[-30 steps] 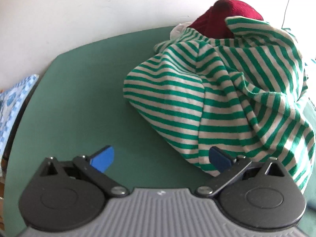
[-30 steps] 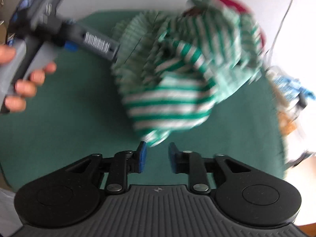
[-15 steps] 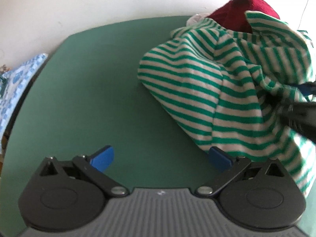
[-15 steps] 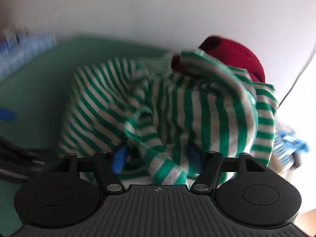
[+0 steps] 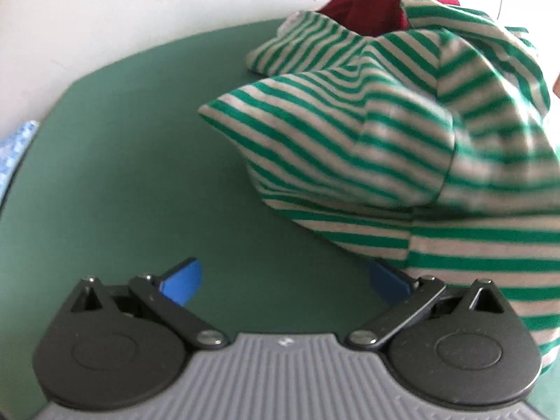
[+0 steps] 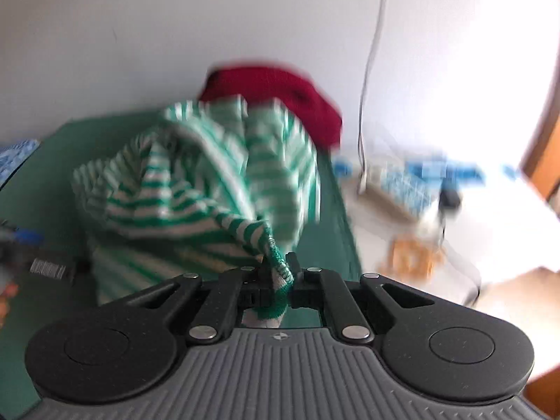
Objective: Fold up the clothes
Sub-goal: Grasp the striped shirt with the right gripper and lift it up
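Green table (image 5: pixel 115 182): fills most of the left wrist view, bare on its left half; its far edge meets a pale wall (image 5: pixel 140 10). In the right wrist view the table (image 6: pixel 35 182) shows only in strips around the clothes.

Striped shirt (image 5: pixel 402 147): green and white, bunched in a loose heap on the right part of the table, cut off by the right edge of the left view. Folds overlap, so sleeves and hem cannot be told apart. In the right wrist view the shirt (image 6: pixel 196 189) is smeared by blur; one corner is drawn up toward the camera.

Red garment (image 5: pixel 381 0): behind the shirt, against the wall, mostly covered; only its top shows. What kind of garment: cannot tell. Same in the right view (image 6: pixel 276 94), blurred.

Left gripper (image 5: pixel 283 280): jaws wide apart, blue pads over bare table, nothing between them. The right-hand pad sits at the shirt's lower edge; touching or just in front, unclear.

Right gripper (image 6: pixel 278 276): jaws drawn together, clamped on a bunched corner of the shirt; a knot of fabric pokes out below the pads.

Right of the table in the right view: blurred blue clutter (image 6: pixel 430 175), too smeared to name. A thin cord (image 6: pixel 371 70) hangs down the wall.

Left edge: blue checked cloth (image 5: pixel 14 147), mostly cut off.
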